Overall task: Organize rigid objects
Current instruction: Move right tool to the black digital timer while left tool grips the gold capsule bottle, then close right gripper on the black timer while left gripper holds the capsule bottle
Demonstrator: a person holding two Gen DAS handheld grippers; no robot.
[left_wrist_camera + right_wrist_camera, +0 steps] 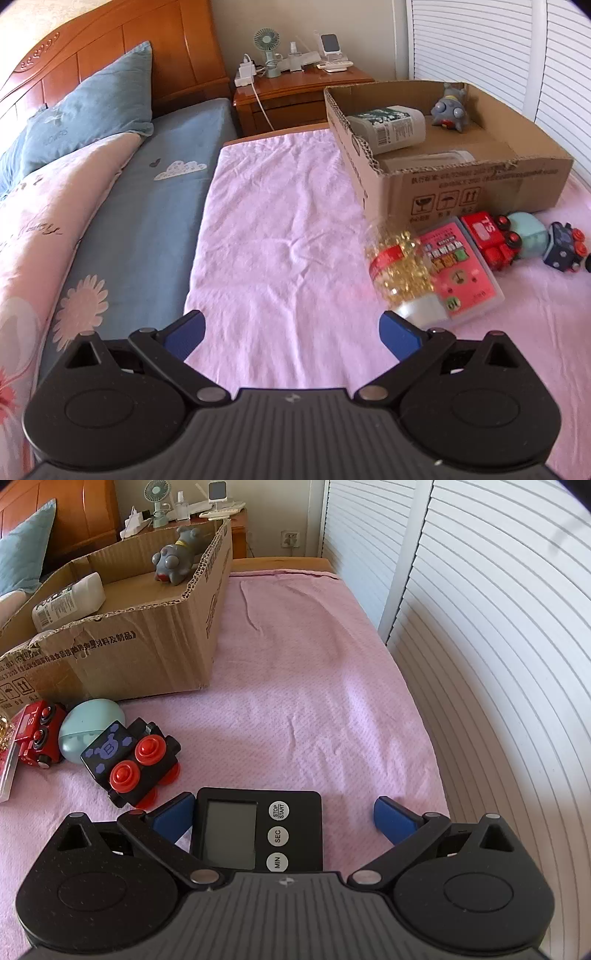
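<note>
A cardboard box (480,181) (147,642) stands on the pink cloth and holds a white bottle (391,127) (70,600) and a grey toy figure (450,110) (177,555). In front of it lie a clear bottle of yellow capsules (402,273), a pink card case (461,269), a red toy train (491,240) (37,733), a pale blue egg-shaped case (528,229) (88,720) and a black toy train (563,251) (136,755). My left gripper (291,328) is open and empty, left of the capsule bottle. My right gripper (284,812) is open, with a black timer (258,830) lying between its fingers.
A bed with blue sheet (147,206) and pillow (92,110) lies left of the cloth. A wooden nightstand (295,92) with a small fan (267,48) stands behind. White louvred doors (498,627) run along the right side.
</note>
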